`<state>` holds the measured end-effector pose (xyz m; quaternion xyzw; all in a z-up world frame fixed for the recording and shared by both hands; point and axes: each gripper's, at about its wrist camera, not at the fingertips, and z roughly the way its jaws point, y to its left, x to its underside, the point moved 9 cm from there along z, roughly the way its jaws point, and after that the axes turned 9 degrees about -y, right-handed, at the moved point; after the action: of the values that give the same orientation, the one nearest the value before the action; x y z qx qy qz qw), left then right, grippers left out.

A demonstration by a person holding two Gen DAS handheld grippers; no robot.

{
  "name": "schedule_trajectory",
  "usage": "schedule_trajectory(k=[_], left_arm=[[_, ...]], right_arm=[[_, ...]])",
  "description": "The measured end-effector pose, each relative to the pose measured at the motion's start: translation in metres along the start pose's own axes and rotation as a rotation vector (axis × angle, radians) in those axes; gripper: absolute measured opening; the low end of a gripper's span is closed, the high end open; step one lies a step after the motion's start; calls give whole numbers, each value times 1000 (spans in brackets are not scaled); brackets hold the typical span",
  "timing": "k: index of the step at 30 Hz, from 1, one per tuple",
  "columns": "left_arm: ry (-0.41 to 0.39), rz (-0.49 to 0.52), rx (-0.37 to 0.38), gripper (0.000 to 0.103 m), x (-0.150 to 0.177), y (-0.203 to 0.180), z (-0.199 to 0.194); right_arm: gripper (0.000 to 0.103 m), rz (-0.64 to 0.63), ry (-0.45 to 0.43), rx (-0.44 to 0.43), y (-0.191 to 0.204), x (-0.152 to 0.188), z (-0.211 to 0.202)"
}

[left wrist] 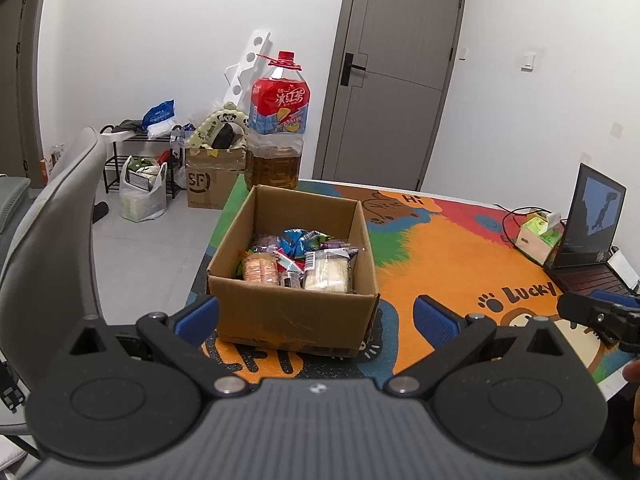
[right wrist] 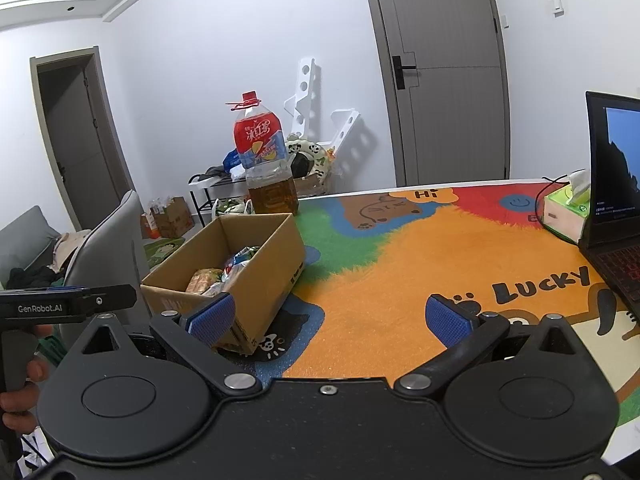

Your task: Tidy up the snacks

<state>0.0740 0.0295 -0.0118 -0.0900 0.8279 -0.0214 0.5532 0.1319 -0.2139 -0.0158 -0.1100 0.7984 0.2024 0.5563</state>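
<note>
An open cardboard box (left wrist: 294, 312) stands on the colourful table mat, and it also shows in the right wrist view (right wrist: 260, 276). Inside lie several wrapped snacks (left wrist: 298, 260): a round cracker pack, a white wafer pack and blue and red packets. My left gripper (left wrist: 316, 316) is open and empty, just in front of the box's near wall. My right gripper (right wrist: 330, 318) is open and empty, to the right of the box above the orange part of the mat. The left gripper's body (right wrist: 68, 304) shows at the left of the right wrist view.
A large iced-tea bottle (left wrist: 278, 128) stands behind the box at the table's far left corner. A tissue box (left wrist: 538, 236) and an open laptop (left wrist: 592, 228) sit at the right. A grey chair (left wrist: 52, 220) stands left of the table. The mat (right wrist: 400, 272) covers the table.
</note>
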Motion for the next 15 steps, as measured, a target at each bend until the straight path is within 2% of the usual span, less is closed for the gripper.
schedule_trajectory(k=[15], left_arm=[[3,2,5,103,-1,0,-1]], right_arm=[[103,-2,17,-16,1,3,2]])
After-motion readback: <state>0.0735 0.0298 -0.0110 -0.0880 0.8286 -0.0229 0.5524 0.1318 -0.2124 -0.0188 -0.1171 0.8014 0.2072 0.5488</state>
